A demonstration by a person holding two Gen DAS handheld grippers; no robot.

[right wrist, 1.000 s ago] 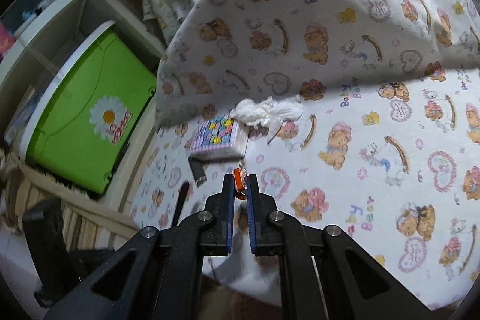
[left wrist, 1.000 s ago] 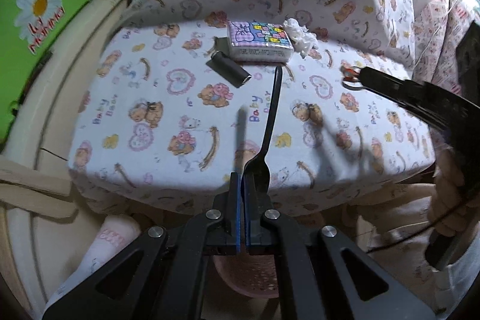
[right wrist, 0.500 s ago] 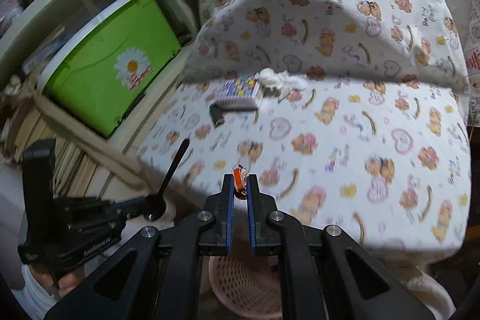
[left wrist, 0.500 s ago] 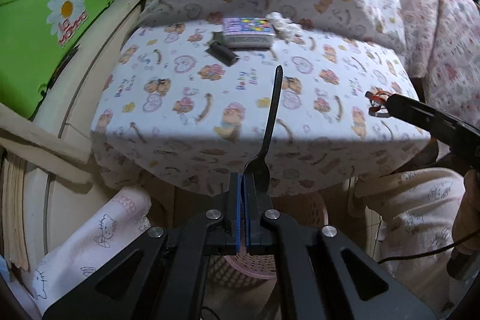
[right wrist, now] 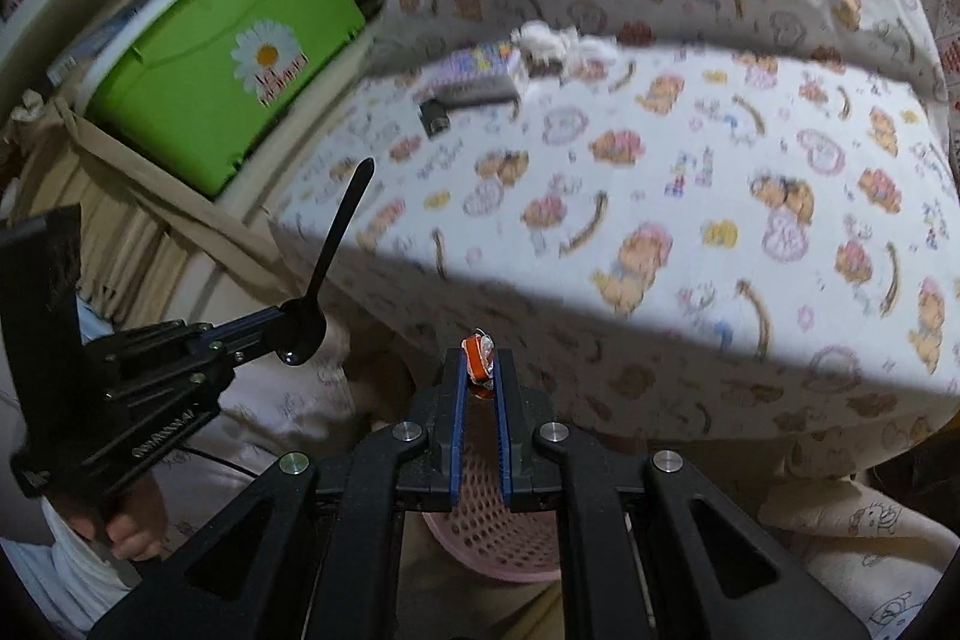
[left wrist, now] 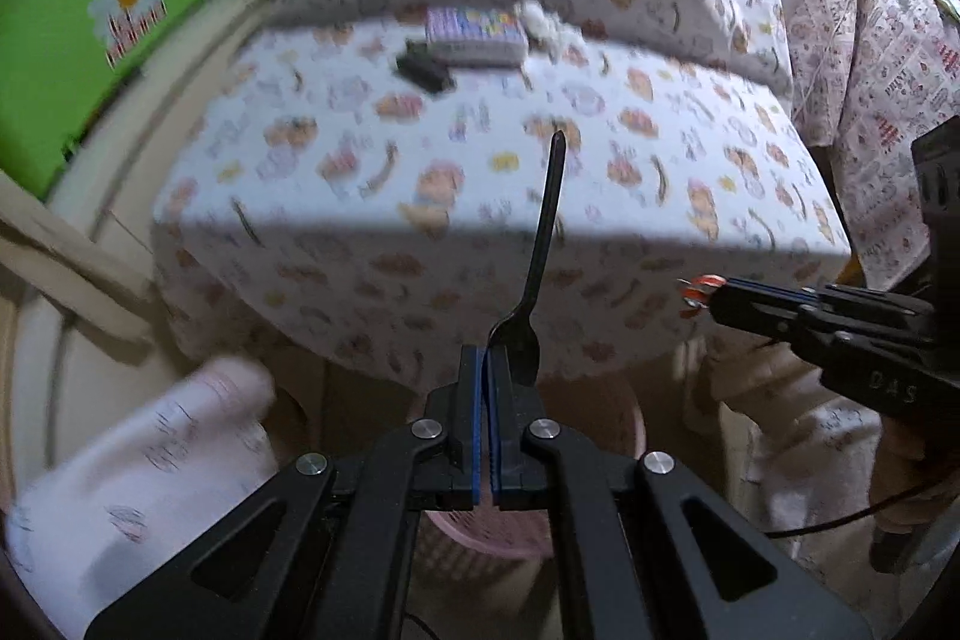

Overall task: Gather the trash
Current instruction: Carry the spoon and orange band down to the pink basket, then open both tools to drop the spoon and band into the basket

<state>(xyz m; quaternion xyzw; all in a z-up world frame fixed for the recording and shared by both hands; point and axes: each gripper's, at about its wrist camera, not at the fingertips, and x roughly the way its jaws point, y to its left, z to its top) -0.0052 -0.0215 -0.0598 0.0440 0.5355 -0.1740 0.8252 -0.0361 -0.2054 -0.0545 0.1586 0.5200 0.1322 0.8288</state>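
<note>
My left gripper (left wrist: 487, 355) is shut on the head of a black plastic fork (left wrist: 543, 244), whose handle sticks up and away over the table edge. The same gripper (right wrist: 294, 325) and fork (right wrist: 339, 232) show at the left of the right wrist view. My right gripper (right wrist: 478, 361) is shut on a small orange and silver wrapper (right wrist: 477, 355); it appears at the right in the left wrist view (left wrist: 702, 295). A pink mesh basket (right wrist: 492, 532) stands on the floor below both grippers, partly hidden by them (left wrist: 480, 538).
The table wears a bear-print cloth (right wrist: 690, 172). At its far side lie a colourful tissue pack (left wrist: 474, 34), a crumpled white tissue (right wrist: 564, 40) and a small black object (left wrist: 423, 70). A green daisy bin (right wrist: 240, 58) sits on a shelf at left. A person's patterned trouser legs flank the basket.
Both grippers have drawn back from over the table toward its near edge, carrying the fork and the wrapper. The pink basket has come into view beneath them.
</note>
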